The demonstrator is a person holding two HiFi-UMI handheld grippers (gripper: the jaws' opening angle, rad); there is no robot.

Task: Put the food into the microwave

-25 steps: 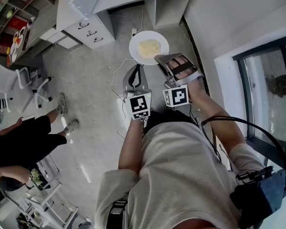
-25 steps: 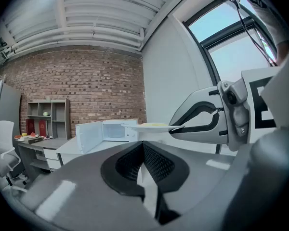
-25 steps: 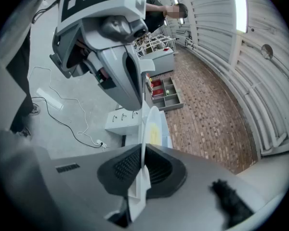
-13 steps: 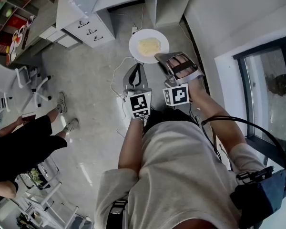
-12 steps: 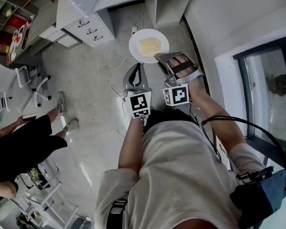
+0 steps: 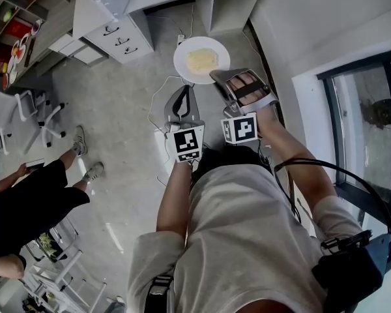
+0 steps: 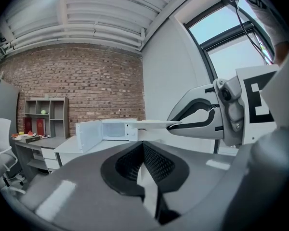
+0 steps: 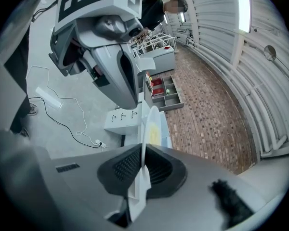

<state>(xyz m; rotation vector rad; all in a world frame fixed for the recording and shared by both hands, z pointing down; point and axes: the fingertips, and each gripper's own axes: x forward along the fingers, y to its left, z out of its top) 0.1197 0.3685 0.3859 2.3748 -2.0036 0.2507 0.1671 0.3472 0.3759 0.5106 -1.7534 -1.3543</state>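
**Head view: plate in carry, microwave not yet reached**

1. Change. Compared with the earlier pictures, the scene has slid only slightly in the frame. The plate (image 6: 182, 67) keeps the same place at the jaws, and the food (image 6: 202, 59) stays centred on it. A bystander (image 6: 32, 201) at the left has shifted. The grip looks stable, but the carry is unfinished and insertion has not begun.

2. Grippers. The right gripper (image 6: 216, 77) is clamped on the near rim of the plate and holds it level over the floor. The left gripper (image 6: 185, 91) is closed with nothing between its jaws, and it sits just beside the right one.

3. Edges. The microwave (image 7: 111, 130) stands on a counter (image 7: 82, 150) ahead, well apart from the plate. Its door (image 7: 88, 134) is swung open to the left and the cavity faces the grippers.

4. Room. A wall (image 6: 293, 25) runs close on the right and the floor is open on the left. A cable (image 6: 155, 100) lies below. The approach probably needs the plate kept level and clear of the door edge.
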